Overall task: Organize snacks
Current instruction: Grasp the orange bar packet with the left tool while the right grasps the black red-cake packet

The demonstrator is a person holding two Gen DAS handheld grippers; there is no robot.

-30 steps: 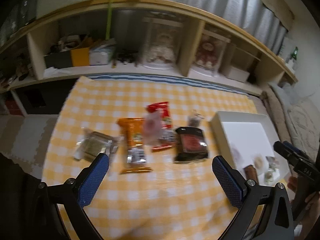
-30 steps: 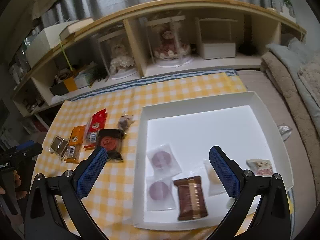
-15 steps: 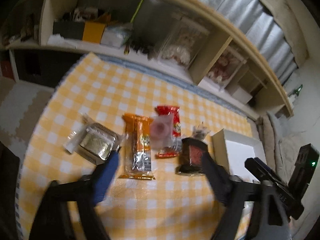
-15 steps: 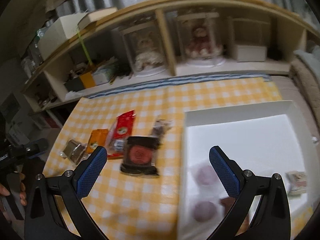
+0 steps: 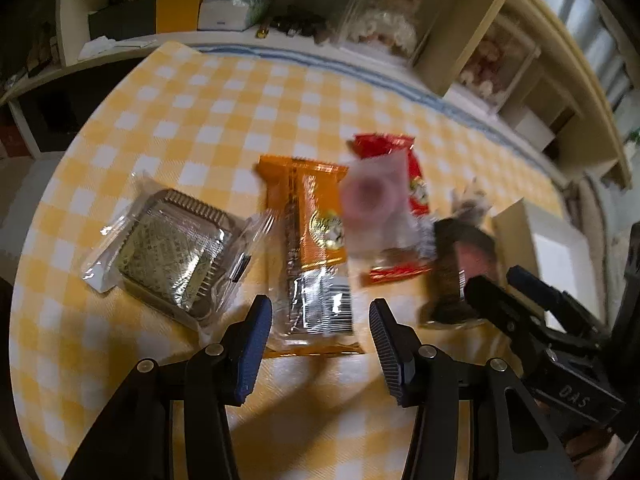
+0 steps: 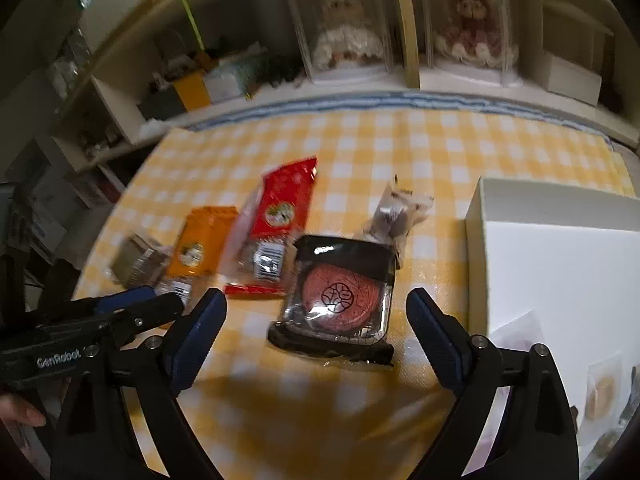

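- Yellow-and-white checked cloth (image 5: 224,120) covers the low table, with open shelving (image 6: 132,92) behind it holding boxes and two dolls in clear cases.
- Farthest left lies one clear-wrapped tray snack (image 5: 176,256), a ridged plastic tray inside loose film; it looks light and crackly, best taken by the stiff tray edges.
- Next comes one orange packet (image 5: 312,248), long and flat. The left gripper (image 5: 320,320) sits at its near end with the sealed end between the jaws, which are closing; the pads do not press on it yet. Foil like this is probably slippery and soft, so a pinch across the width near the end seam seems the safer hold.
- One red packet (image 6: 286,208) lies beside it, partly under a small blurred clear pouch with a pink disc (image 5: 370,200).
- One small crumpled clear wrapper (image 6: 396,216) rests just behind the dark pack.
- One dark pack with a round reddish cake (image 6: 340,292) lies in front of the right gripper (image 6: 316,320), whose jaws are spread wide and just starting to close, nothing touching them. The pack looks fairly rigid at its tray rim, while the cake is likely fragile; gripping the sides is advisable.
- On the far right stands one white box (image 6: 476,216), its floor holding a few small wrapped sweets at the frame edge; their count cannot be told.
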